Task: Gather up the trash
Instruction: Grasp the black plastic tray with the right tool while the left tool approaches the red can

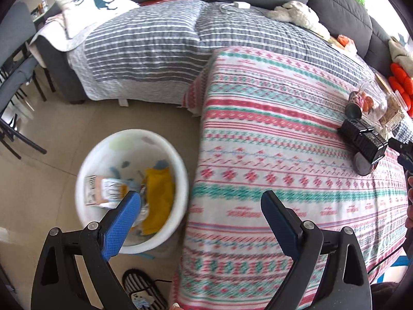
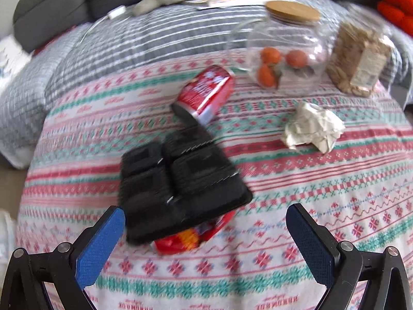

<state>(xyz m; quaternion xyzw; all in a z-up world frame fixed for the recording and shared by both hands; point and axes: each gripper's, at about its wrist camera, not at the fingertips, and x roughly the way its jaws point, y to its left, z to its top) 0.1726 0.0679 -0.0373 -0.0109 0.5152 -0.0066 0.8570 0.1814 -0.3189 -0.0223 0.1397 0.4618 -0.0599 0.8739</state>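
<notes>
- Two blue-padded fingers of the left hand-held gripper [image 1: 201, 201] stand wide apart with nothing between them, angled down over the edge of a patterned blanket [image 1: 271, 134]; the left finger hangs above a white bin [image 1: 178, 165] on the floor.
- The bin holds a yellow bag [image 1: 157, 199] and a printed carton [image 1: 103, 190]; its lettering is too blurred to read.
- Far right on the blanket lies a black tray [image 1: 361, 137].
- In the right wrist view, the right hand-held gripper [image 2: 205, 226] is likewise spread open and empty, pointing low across the blanket towards the black tray [image 2: 180, 180] just ahead.
- The tray lies upside down, resting on a red wrapper [image 2: 185, 240]; a red can [image 2: 206, 90] lies on its side just behind it, its print unreadable.
- A crumpled paper ball [image 2: 313, 126] sits to the right, apart from the tray.
- Behind are a glass jar [image 2: 281, 51] with a wooden lid and a labelled bag [image 2: 358, 59]; the label text is illegible.
</notes>
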